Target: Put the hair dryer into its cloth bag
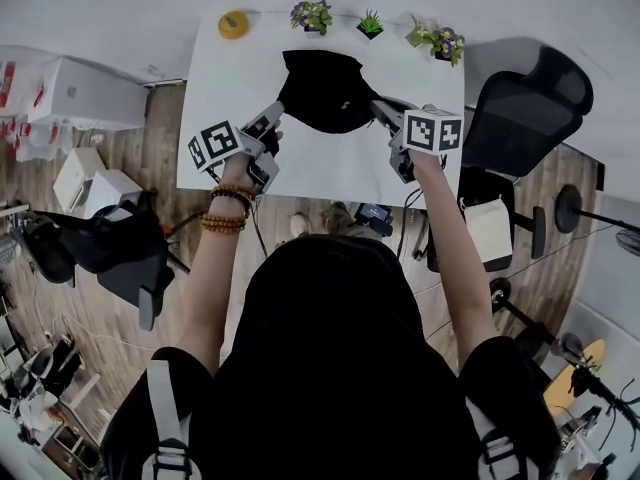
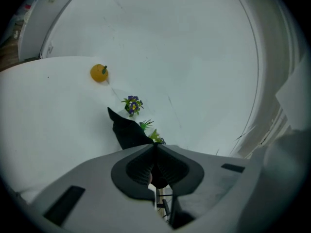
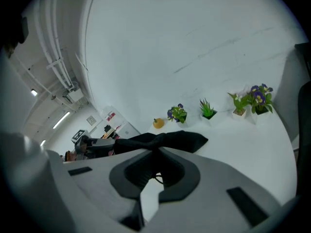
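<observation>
Left tongs (image 1: 272, 116), right tongs (image 1: 380, 111): each clamped shut on edge of cloth bag (image 1: 320, 88), upper centre of frame, over table (image 1: 320, 173). Hair dryer not visible; probably inside bag. Set bag down level, both pinches firm.

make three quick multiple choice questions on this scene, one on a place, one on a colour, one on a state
1. Where on the table is the orange fruit?
A. far left corner
B. near right corner
C. middle of the near edge

2. What colour is the bag?
A. white
B. black
C. red

3. How are the left gripper and right gripper?
A. both open
B. both shut on the bag
C. only the left shut

Answers:
1 A: it sits by the far edge, left of the plants.
2 B: the cloth is dark against the white top.
3 B: each pair of jaws is together with black cloth pinched at the tips.
</observation>
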Action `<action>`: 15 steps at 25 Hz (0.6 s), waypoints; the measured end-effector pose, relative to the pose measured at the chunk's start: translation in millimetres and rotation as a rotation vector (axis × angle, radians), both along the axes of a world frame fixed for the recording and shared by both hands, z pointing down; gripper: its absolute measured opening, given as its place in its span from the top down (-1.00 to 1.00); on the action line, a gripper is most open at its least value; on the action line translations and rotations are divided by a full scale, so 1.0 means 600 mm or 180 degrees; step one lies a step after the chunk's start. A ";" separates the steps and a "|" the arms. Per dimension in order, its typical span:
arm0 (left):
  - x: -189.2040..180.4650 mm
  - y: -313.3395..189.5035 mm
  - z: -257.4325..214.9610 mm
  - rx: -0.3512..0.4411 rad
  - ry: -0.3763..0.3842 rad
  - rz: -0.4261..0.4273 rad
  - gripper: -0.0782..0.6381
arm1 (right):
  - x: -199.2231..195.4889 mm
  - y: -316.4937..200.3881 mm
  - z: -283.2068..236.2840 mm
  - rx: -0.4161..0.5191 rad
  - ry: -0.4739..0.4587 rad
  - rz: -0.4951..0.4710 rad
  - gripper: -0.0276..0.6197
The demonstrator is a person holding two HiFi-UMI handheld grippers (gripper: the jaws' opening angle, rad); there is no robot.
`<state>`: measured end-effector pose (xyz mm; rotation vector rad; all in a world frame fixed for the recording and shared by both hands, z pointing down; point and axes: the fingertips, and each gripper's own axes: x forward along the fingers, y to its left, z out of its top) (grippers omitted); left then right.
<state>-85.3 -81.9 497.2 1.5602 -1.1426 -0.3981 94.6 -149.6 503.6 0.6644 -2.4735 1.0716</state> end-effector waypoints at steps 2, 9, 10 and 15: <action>0.006 0.044 0.035 -0.0140 -0.0068 0.0076 0.67 | 0.006 0.049 0.027 -0.0027 0.0079 -0.0118 0.80; 0.020 0.179 0.185 -0.0680 -0.0400 0.0370 0.67 | 0.016 0.184 0.141 -0.0272 0.0521 -0.0259 0.80; 0.019 0.192 0.205 -0.0732 -0.0412 0.0366 0.67 | 0.014 0.198 0.160 -0.0244 0.0608 -0.0305 0.80; 0.018 0.250 0.288 -0.0913 -0.0698 0.0492 0.67 | 0.020 0.262 0.250 -0.0191 0.0957 -0.0542 0.80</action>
